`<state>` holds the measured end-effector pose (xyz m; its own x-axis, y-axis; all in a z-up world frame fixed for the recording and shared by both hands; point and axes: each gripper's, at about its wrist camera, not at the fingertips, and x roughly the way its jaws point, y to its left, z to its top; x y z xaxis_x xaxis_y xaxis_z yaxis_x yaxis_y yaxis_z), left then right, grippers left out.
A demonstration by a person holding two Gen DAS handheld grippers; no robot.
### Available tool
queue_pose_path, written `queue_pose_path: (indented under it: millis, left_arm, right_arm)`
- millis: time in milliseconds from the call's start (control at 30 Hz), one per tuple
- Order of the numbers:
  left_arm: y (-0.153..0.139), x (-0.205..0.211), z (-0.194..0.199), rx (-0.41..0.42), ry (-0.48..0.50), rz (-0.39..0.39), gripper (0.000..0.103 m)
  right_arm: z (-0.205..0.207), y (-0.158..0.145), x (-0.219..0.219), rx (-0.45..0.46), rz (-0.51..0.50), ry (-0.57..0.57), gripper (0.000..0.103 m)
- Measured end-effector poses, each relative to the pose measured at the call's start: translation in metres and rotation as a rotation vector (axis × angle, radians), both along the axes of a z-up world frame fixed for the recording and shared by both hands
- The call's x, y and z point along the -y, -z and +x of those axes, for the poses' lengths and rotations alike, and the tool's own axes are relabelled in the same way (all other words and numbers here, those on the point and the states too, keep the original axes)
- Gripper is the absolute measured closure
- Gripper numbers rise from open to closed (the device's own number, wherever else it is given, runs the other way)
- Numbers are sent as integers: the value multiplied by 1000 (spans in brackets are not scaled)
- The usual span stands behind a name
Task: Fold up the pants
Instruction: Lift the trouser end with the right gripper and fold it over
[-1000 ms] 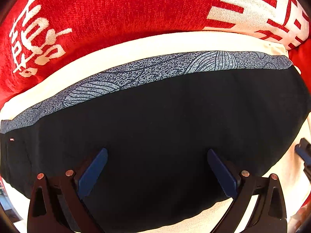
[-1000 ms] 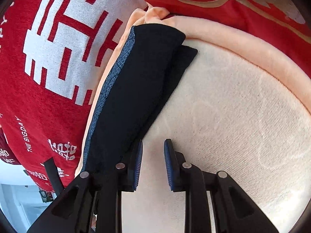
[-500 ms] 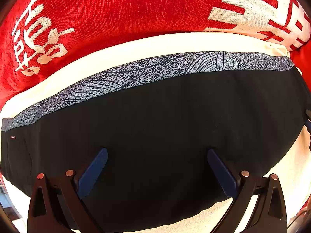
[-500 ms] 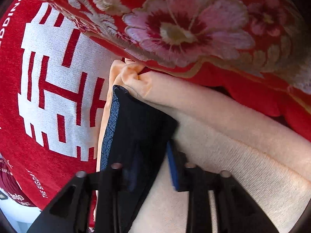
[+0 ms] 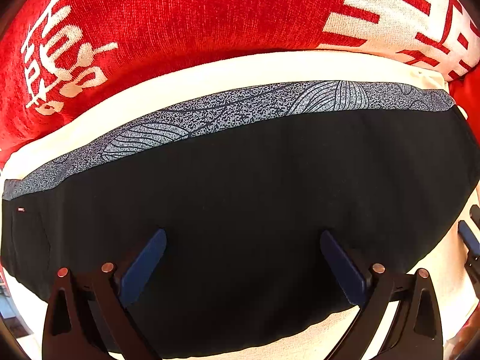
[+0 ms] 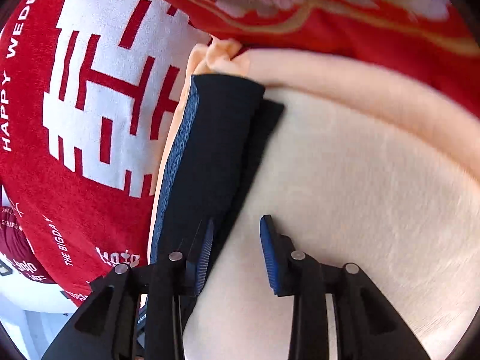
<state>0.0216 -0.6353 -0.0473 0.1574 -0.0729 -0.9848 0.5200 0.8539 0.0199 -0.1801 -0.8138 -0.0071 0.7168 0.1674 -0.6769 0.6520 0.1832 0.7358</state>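
Observation:
The folded black pants [image 5: 240, 195], with a grey patterned band [image 5: 240, 105] along their far edge, lie flat on a cream towel [image 5: 210, 72]. My left gripper [image 5: 242, 240] points straight down over them, open wide, with only the pants' flat surface showing between its blue pads. In the right wrist view the pants [image 6: 210, 150] show as a narrow dark strip. My right gripper [image 6: 237, 234] sits at their near right edge. Its jaws are opening, the left pad over the fabric edge and the right pad over the towel [image 6: 360, 195]. Nothing is pinched.
A red blanket with white lettering [image 5: 165, 15] lies beyond the towel, seen at the left as the red blanket [image 6: 90, 105] in the right wrist view. A red floral quilt [image 6: 330, 15] covers the far side. The right gripper's finger [image 5: 468, 240] shows at the left view's right edge.
My right gripper drew back from the pants' far end toward their near edge, and its jaws spread apart. My left gripper and the pants stayed still.

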Motion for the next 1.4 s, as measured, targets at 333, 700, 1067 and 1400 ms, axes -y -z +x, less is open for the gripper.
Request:
queue_pose_path:
  millis: [333, 700, 1067, 1400]
  left_arm:
    - [2, -3, 1, 11, -7, -5, 0]
    - [2, -8, 0, 3, 17, -27, 0]
    - [-18, 25, -6, -56, 15, -178, 33]
    - [-13, 30, -21, 67, 106, -168, 30]
  right_arm:
    - [13, 4, 0, 38, 4, -11, 67]
    - [61, 1, 1, 65, -96, 21, 51]
    - [56, -24, 4, 117, -65, -49, 88]
    - [74, -65, -18, 84, -212, -156, 88]
